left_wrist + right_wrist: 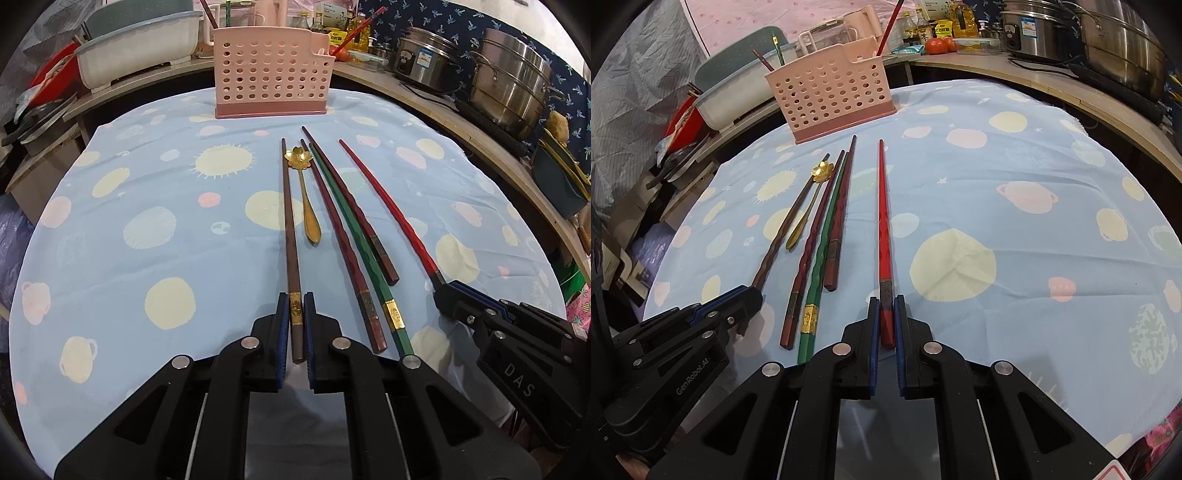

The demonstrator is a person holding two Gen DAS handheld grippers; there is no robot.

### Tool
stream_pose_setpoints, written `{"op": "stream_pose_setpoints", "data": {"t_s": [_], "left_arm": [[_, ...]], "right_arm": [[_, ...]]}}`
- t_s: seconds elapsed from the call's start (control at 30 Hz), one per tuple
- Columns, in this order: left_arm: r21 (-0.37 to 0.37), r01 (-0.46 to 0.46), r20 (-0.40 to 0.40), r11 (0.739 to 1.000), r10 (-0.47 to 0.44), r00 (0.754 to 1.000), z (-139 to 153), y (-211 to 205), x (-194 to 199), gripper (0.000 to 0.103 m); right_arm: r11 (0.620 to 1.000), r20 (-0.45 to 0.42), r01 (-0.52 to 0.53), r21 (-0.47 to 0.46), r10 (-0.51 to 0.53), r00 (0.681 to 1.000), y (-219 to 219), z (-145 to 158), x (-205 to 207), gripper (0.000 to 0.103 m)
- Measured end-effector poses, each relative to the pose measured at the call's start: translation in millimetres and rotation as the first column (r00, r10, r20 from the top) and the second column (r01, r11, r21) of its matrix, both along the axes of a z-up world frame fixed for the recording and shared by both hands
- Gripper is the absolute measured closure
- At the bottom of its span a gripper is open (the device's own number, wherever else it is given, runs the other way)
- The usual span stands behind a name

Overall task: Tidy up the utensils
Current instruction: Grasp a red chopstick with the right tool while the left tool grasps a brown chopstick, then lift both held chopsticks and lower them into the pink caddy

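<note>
Several chopsticks and a gold flower spoon (304,184) lie on the blue patterned cloth before a pink perforated utensil holder (273,74). My left gripper (296,306) is shut on the thick end of a brown chopstick (289,221), which points toward the holder. My right gripper (886,306) is shut on the thick end of a bright red chopstick (884,221). Between them lie a dark red chopstick (343,251), a green chopstick (354,243) and another dark one (354,210). The holder (831,92) has chopsticks standing in it.
A white basin (136,48) stands back left on the counter. Steel pots (509,81) and a rice cooker (424,59) stand at the right. Bottles and tomatoes (938,44) sit behind the holder. The cloth (1034,221) to the right of the utensils is bare.
</note>
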State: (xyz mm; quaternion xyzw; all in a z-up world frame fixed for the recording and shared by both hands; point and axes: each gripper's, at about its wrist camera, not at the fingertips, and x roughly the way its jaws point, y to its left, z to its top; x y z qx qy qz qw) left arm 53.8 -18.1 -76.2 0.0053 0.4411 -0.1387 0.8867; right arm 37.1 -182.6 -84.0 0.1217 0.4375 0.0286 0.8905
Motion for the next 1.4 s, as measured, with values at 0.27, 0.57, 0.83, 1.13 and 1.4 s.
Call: {"op": "stream_pose_setpoints", "data": {"t_s": [0.27,0.57,0.83,1.13,1.4], "left_arm": [[-0.047,-0.007,0.026,0.999,0.008,1.0,26,14,-11,0.096],[-0.097,-0.028,0.082,0.995,0.036,0.996,64,31,-19,0.096],[-0.133,-0.041,0.162,0.99,0.062,0.985,106,41,-22,0.096],[-0.164,-0.038,0.267,0.986,0.081,0.96,157,47,-14,0.096],[-0.184,-0.028,0.35,0.982,0.092,0.932,199,48,-2,0.096]], "right_arm": [[1.0,0.031,0.013,0.026,-0.014,0.999,-8,16,-13,0.096],[0.998,0.103,0.028,0.055,-0.034,0.994,-19,51,-24,0.096],[0.996,0.194,0.048,0.075,-0.062,0.979,-32,90,-31,0.096],[0.996,0.314,0.053,0.076,-0.074,0.946,-43,142,-25,0.096],[0.997,0.407,0.042,0.068,-0.066,0.911,-44,180,-17,0.096]]}}
